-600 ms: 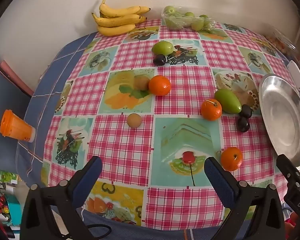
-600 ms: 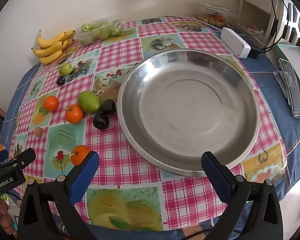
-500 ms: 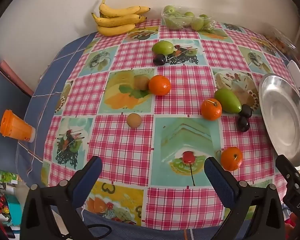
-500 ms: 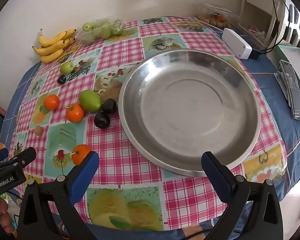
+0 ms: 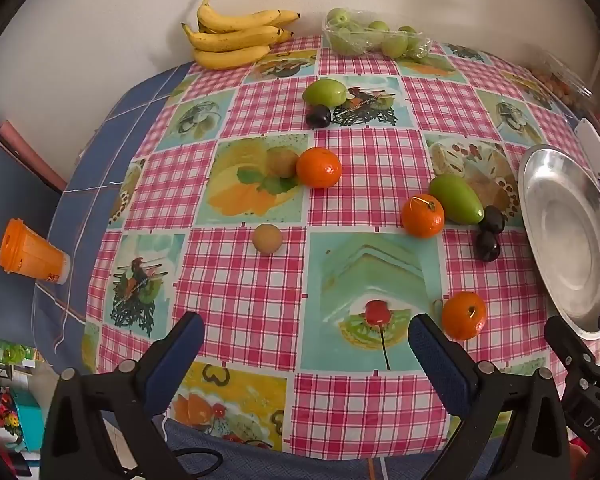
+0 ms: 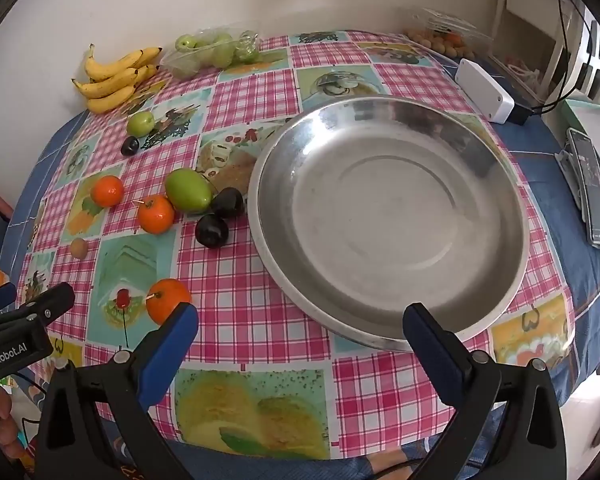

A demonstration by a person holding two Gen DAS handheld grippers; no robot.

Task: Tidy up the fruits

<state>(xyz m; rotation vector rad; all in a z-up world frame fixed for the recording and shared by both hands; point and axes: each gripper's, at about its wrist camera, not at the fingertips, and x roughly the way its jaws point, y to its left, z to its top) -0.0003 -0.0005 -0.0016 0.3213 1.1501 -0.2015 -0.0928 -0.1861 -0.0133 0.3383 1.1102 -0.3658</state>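
Loose fruit lies on a checked tablecloth. Three oranges: one near the front [image 5: 463, 315] [image 6: 168, 300], one beside a green mango [image 5: 423, 216] [image 6: 155, 213], one mid-table [image 5: 319, 167] [image 6: 107, 191]. The green mango [image 5: 456, 199] [image 6: 188, 195] touches two dark plums [image 5: 487, 245] [image 6: 212, 230]. A small brown fruit [image 5: 267, 239] sits alone. An empty steel bowl [image 6: 480, 152] [image 5: 540, 184] stands at the right. My left gripper [image 5: 304, 344] is open and empty over the front edge. My right gripper [image 6: 298, 330] is open and empty before the bowl.
Bananas [image 5: 236, 36] and a bag of green fruit [image 5: 374, 38] lie at the back by the wall. A green fruit [image 5: 325, 93] and a dark plum [image 5: 318, 116] sit behind mid-table. An orange cup [image 5: 30, 252] is off the left edge. A white box [image 6: 484, 90] and a phone [image 6: 590, 184] lie right.
Both grippers have shifted only slightly; the right view has moved a little rightward. No fruit has moved.
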